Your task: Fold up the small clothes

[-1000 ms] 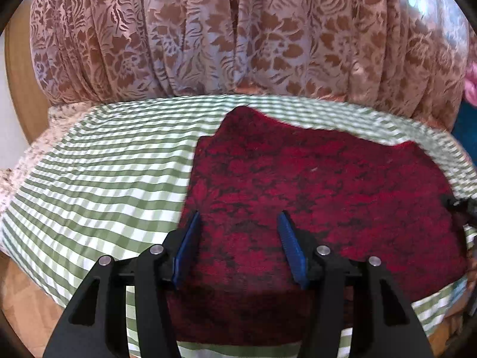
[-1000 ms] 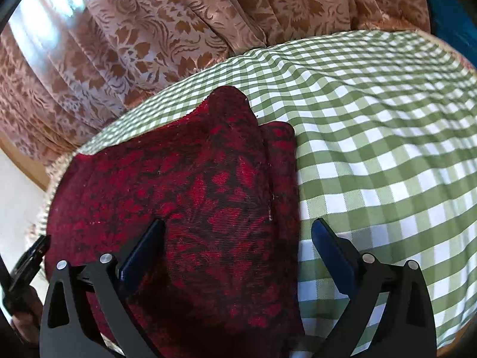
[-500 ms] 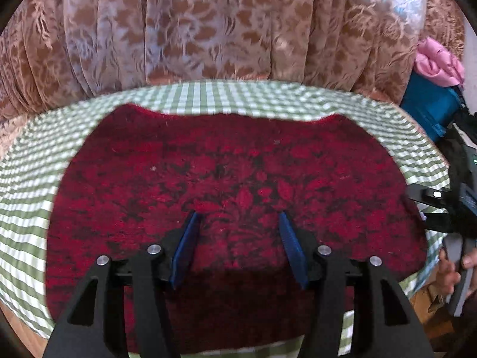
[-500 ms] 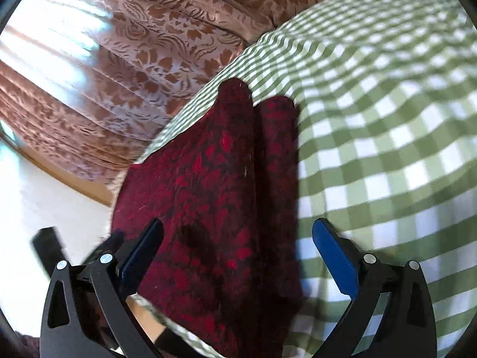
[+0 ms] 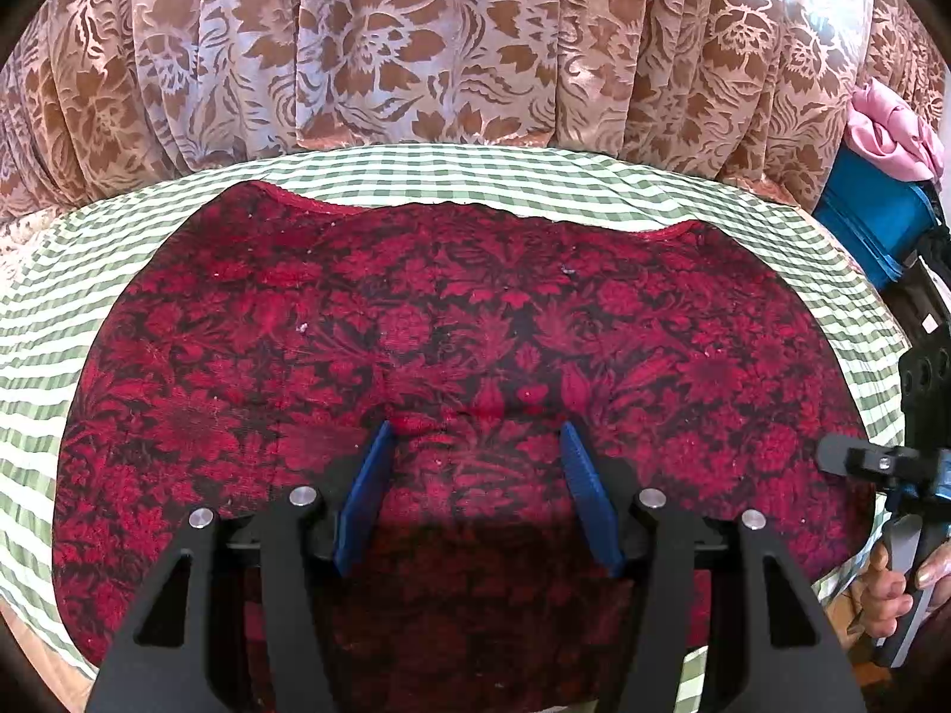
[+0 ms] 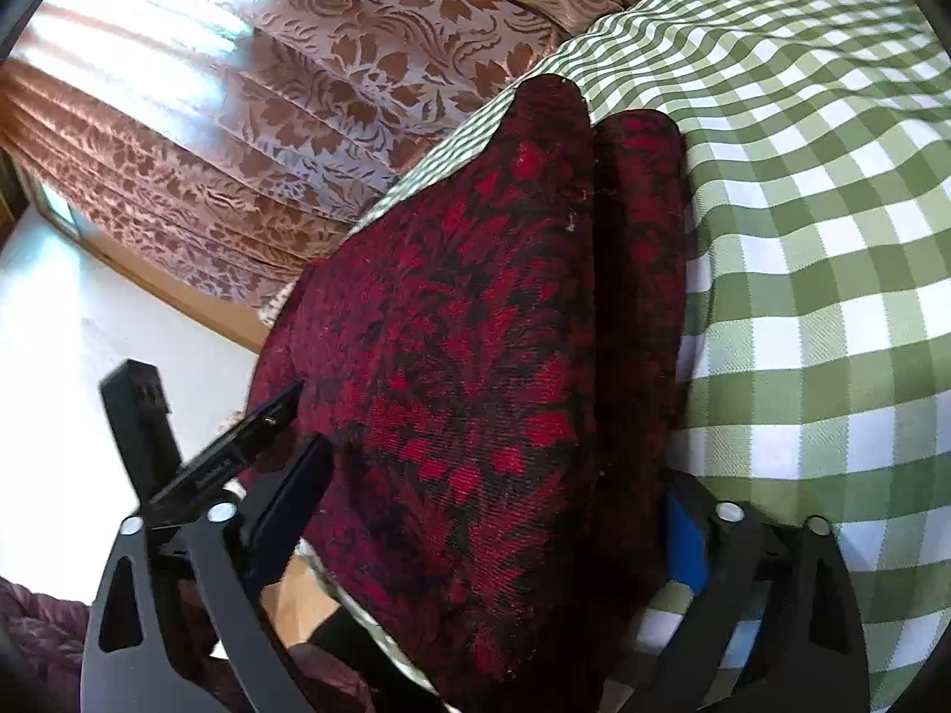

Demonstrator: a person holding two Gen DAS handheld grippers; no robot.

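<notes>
- Two tongs are in view, one per hand.
- Left tongs (image 5: 475,445): the blue pads (image 5: 364,496) stand partly apart, their tips low over the middle of the red-and-black floral cloth (image 5: 475,321); nothing is gripped between them, and whether the tips touch the fabric I cannot tell.
- Right tongs (image 6: 493,511): spread wide at the near right end of the cloth (image 6: 475,327), with the fabric lying between the two fingers. The right finger is mostly hidden behind the cloth, so it may be touching the edge, but no clamp is visible.
- In the left wrist view the right tongs (image 5: 862,463) show at the cloth's right edge, with the person's hand (image 5: 891,588) on the handle below.
- The cloth lies spread across the desk, on a green-and-white checked tablecloth (image 5: 535,175); along its right end a narrower fold or second layer (image 6: 642,273) lies beside the main panel.
- Behind the desk hangs a brown floral curtain (image 5: 446,41).
- To the far right sit a blue item (image 5: 874,220) and pink fabric (image 5: 891,131).
</notes>
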